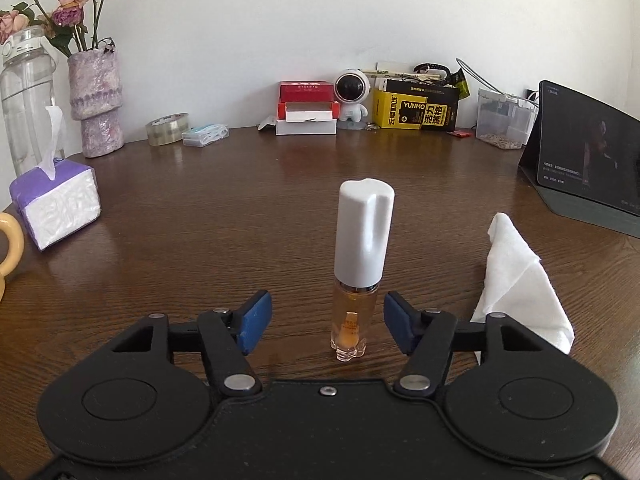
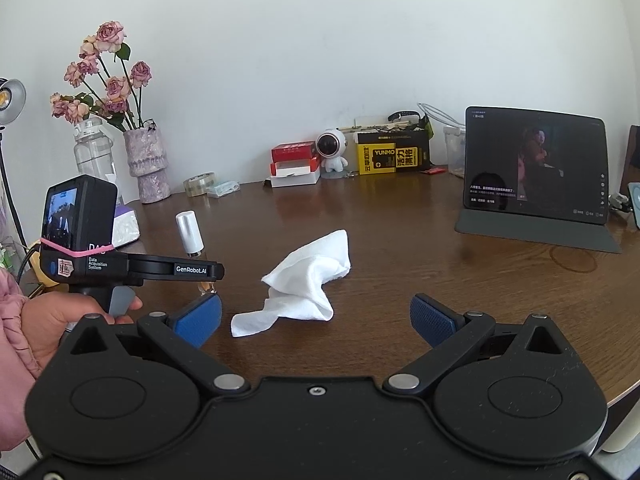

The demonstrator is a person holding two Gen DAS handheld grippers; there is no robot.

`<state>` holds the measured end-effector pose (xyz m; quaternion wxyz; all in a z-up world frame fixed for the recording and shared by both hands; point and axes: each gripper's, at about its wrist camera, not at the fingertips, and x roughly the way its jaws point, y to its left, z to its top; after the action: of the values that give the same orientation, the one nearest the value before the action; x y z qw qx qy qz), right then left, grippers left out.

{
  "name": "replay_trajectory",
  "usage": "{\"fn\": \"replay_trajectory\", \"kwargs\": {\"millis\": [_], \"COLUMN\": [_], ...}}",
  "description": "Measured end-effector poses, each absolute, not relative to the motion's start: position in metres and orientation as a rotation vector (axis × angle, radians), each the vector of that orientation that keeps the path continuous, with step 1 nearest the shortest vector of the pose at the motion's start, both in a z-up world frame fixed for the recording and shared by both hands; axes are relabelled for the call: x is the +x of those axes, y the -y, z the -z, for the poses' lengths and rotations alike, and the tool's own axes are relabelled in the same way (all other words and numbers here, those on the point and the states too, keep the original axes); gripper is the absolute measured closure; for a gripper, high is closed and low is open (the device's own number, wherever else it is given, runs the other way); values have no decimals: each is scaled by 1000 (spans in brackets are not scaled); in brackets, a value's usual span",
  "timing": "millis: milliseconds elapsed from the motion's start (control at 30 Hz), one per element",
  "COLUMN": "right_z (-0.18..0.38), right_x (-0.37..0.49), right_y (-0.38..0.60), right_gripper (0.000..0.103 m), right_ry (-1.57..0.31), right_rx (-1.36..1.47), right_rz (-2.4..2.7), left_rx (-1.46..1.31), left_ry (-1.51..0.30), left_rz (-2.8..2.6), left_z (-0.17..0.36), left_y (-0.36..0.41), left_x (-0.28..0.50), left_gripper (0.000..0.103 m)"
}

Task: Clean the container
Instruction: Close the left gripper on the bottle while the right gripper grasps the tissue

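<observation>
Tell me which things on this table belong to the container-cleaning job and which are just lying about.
For the job:
small bottle, white cap, amber liquid, upright between the open left gripper fingers
crumpled white wipe, ahead of the open right gripper

Lying about:
tissue pack
tape roll
flower vase
astronaut figure
yellow box
tablet

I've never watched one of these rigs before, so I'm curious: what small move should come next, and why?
Probably closing the left gripper on the small bottle. Its jaws stand open on either side of the glass base, not touching it, and the bottle stands upright on the table. The right gripper is open too, facing the crumpled white wipe, so steadying the bottle likely comes first.
</observation>
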<state>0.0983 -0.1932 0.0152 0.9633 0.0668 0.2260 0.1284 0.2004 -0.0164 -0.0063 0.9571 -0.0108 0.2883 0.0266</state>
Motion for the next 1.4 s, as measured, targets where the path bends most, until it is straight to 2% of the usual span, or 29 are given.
{"fn": "replay_trajectory", "kwargs": {"millis": [100,167,600,767,833,933,967,1033,1067,1100,1167,1267,1333,1400], "right_z": [-15,-14,-16,-13,-7,2,6,16,21,25,30,33,31,27], "right_x": [100,102,147,192,212,239,247,250,251,250,247,241,236,228], "right_y": [192,191,174,161,155,147,145,143,142,141,139,140,143,147], "right_gripper": [1,1,2,4,8,16,23,38,54,64,74,78,89,95], "right_ry": [-466,-469,-449,-521,-563,-634,-664,-694,-706,-716,-735,-748,-749,-737], "right_rx": [133,129,-4,3,7,19,29,54,67,67,59,51,49,59], "right_rz": [-260,-259,-303,-332,-332,-329,-326,-328,-329,-327,-320,-318,-321,-337], "left_rx": [-44,-45,-122,-139,-152,-169,-175,-182,-184,-186,-194,-208,-214,-219], "left_ry": [-591,-583,-480,-429,-412,-388,-380,-367,-366,-368,-374,-386,-392,-394], "left_rz": [-24,-12,111,157,177,204,213,228,235,236,238,242,246,252], "left_z": [9,9,-29,-43,-45,-46,-47,-46,-46,-45,-43,-41,-39,-37], "left_y": [15,14,-4,-9,-11,-14,-14,-16,-16,-17,-18,-21,-22,-23], "left_x": [206,204,151,118,105,89,84,75,73,71,68,66,66,64], "left_gripper": [76,82,82,82,82,82,82,82,82,82,82,82,82,82]}}
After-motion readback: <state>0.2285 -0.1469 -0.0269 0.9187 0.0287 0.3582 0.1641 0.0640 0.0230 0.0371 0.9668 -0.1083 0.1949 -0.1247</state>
